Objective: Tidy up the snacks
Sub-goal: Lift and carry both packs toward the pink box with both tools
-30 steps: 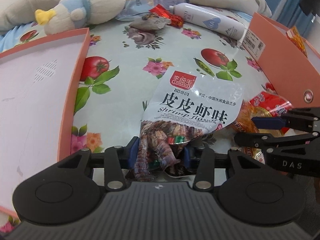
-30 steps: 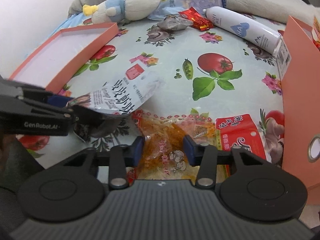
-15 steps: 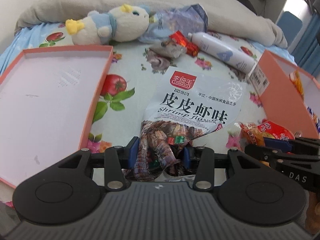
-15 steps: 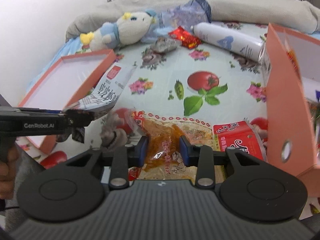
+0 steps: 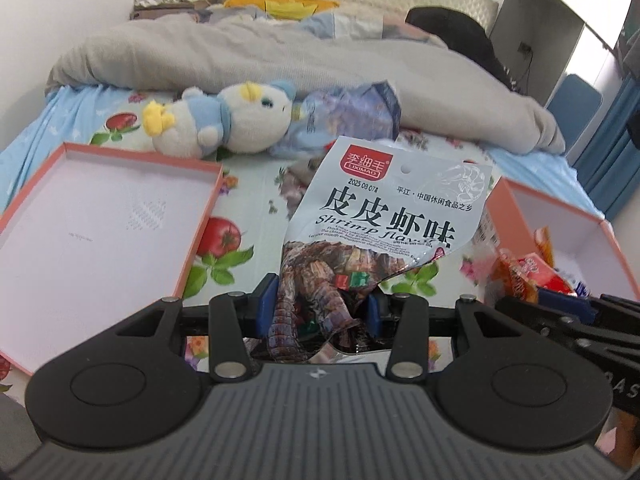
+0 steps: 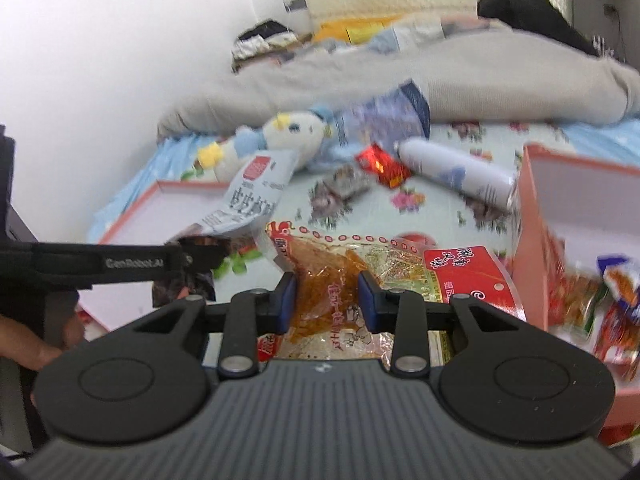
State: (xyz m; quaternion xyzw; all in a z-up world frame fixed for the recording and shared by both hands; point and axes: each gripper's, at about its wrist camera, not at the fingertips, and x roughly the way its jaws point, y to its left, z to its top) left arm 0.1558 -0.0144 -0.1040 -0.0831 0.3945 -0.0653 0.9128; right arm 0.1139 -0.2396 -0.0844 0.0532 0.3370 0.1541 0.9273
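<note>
Left claw (image 5: 318,306) clenched on crinkly silver shrimp-flavour pouch (image 5: 384,216) held above floral bed sheet (image 5: 256,184), right claw (image 6: 326,300) gripping glossy clear packet (image 6: 332,280) of orange strips, beside rigid pink box (image 6: 536,248) holding snacks, flat pink lid (image 5: 96,216) at left

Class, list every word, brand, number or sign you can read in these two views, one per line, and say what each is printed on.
"李细毛 LIXIMAO", "2025 08 07", "皮皮虾味", "Shrimp flavor": grey shrimp snack bag, held in the left gripper.
"GenRobot.AI": side of the left gripper, in the right wrist view.
Smaller print on that bag: too small.
Red and orange snack packet in the right gripper: characters too blurred.
White spray bottle: blurred.
</note>
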